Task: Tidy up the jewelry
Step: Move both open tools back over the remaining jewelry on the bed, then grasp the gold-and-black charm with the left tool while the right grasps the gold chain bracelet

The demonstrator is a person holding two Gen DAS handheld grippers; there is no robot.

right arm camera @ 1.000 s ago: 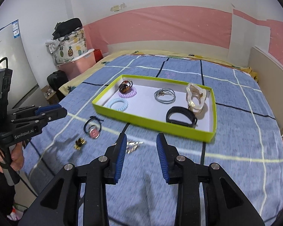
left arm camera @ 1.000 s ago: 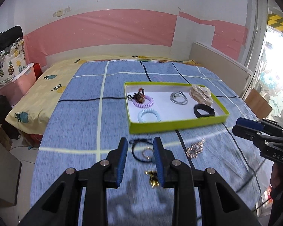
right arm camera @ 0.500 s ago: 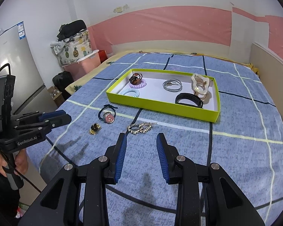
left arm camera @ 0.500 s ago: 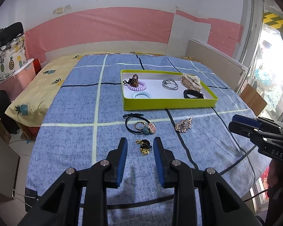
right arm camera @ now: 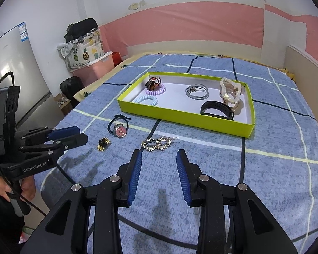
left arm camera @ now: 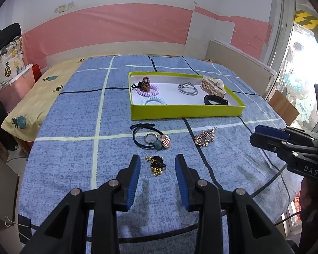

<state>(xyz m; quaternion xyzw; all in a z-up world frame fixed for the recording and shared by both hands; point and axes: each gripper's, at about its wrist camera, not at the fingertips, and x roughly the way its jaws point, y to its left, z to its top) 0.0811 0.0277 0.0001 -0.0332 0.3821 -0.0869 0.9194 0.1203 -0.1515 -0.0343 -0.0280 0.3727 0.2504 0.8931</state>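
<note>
Jewelry waits loose on the bed — left gripper (left arm camera: 156, 165) has just spread wider around the black-and-gold brooch (left arm camera: 156, 164), untouched; right gripper (right arm camera: 159, 162) hangs spread, empty.

Bed (left arm camera: 74, 114) with blue checked cover; pink-banded white wall (left arm camera: 116, 27) behind it, bright window (left arm camera: 303, 67) to its right, fridge (right arm camera: 12, 80) left.

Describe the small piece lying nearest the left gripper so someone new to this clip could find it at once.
On the blue checked bedspread, look in front of the lime-green tray, where three pieces lie loose. Nearest the left gripper, in line with its open jaws, is the black-and-gold clip. It is the smallest and darkest, unlike the looped hair tie with charms or the sparkly barrette.
</note>
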